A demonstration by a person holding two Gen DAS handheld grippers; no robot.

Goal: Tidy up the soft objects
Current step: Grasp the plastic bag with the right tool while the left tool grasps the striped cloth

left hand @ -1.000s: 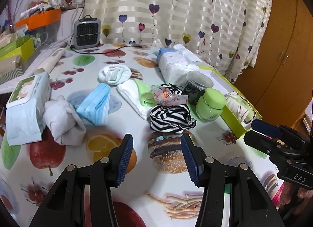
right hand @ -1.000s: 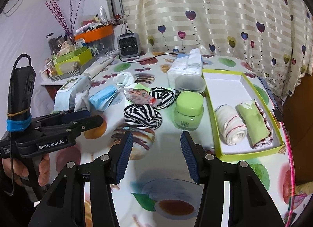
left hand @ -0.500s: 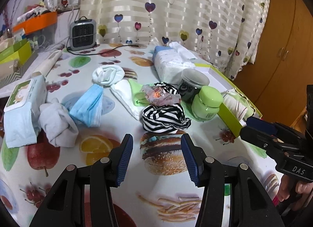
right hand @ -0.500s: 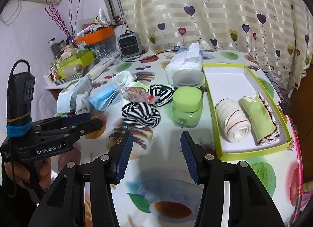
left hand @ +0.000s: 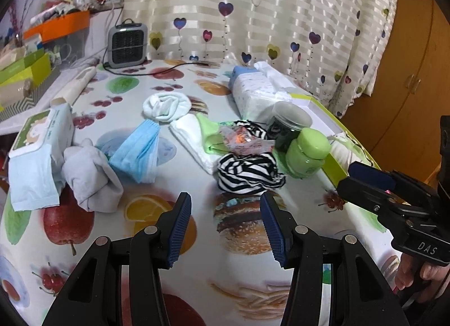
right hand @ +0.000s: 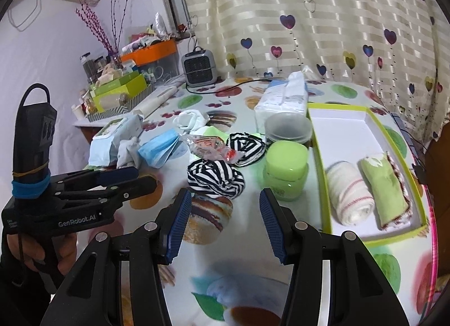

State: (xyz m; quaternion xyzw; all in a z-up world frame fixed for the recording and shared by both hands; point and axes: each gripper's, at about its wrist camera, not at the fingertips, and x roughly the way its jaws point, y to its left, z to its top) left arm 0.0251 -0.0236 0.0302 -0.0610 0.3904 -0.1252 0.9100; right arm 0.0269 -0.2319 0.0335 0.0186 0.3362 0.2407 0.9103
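A black-and-white striped cloth bundle (left hand: 249, 172) lies on the fruit-print table just beyond my open, empty left gripper (left hand: 225, 223). A second striped bundle (right hand: 246, 147) sits behind the first (right hand: 215, 178). My right gripper (right hand: 223, 220) is open and empty, just short of the near bundle. Left of it lie a grey sock (left hand: 90, 179), blue masks (left hand: 137, 153), a white rolled sock (left hand: 166, 106) and a white-and-green cloth (left hand: 197, 134). The green-rimmed tray (right hand: 341, 126) holds a white striped roll (right hand: 350, 196) and a green roll (right hand: 384, 189).
A green jar (right hand: 285, 172) and a clear-lidded dark jar (left hand: 287, 126) stand between the striped bundles and the tray. A tissue pack (left hand: 256, 92), a wipes pack (left hand: 39, 146), a crinkly wrapper (left hand: 243, 140) and a small heater (left hand: 126, 44) are also on the table. Boxes crowd the left shelf.
Both views have shifted slightly; the striped bundle sits a little nearer the centre before each gripper. Neither pair of jaws has changed its gap, and nothing on the table has moved.
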